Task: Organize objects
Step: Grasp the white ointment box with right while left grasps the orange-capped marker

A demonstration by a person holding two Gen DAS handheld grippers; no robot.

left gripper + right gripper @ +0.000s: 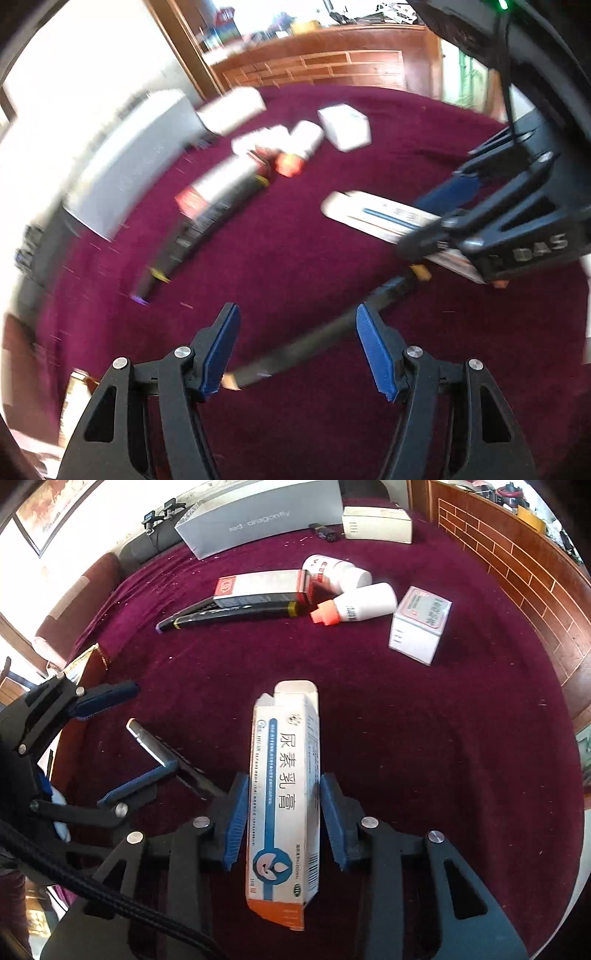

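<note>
My right gripper (pixel 282 794) is shut on a long white and blue ointment box (pixel 284 775), held just above the maroon cloth; the box also shows in the left wrist view (pixel 380 216), with the right gripper (pixel 439 218) on it. My left gripper (pixel 295 332) is open, its fingers on either side of a dark pen (pixel 314 343) that lies on the cloth. In the right wrist view the left gripper (pixel 144 734) stands open over that pen (pixel 162 757). Further back lie a red and white box (pixel 258 587), dark pens (pixel 229 614), two white bottles (pixel 354 590) and a small white box (pixel 419 627).
A big grey box (pixel 258 517) and a white box (pixel 376 522) stand at the far edge of the table (pixel 406 738). A wooden cabinet (pixel 517 572) is behind on the right. A chair (pixel 74 602) is at the left edge.
</note>
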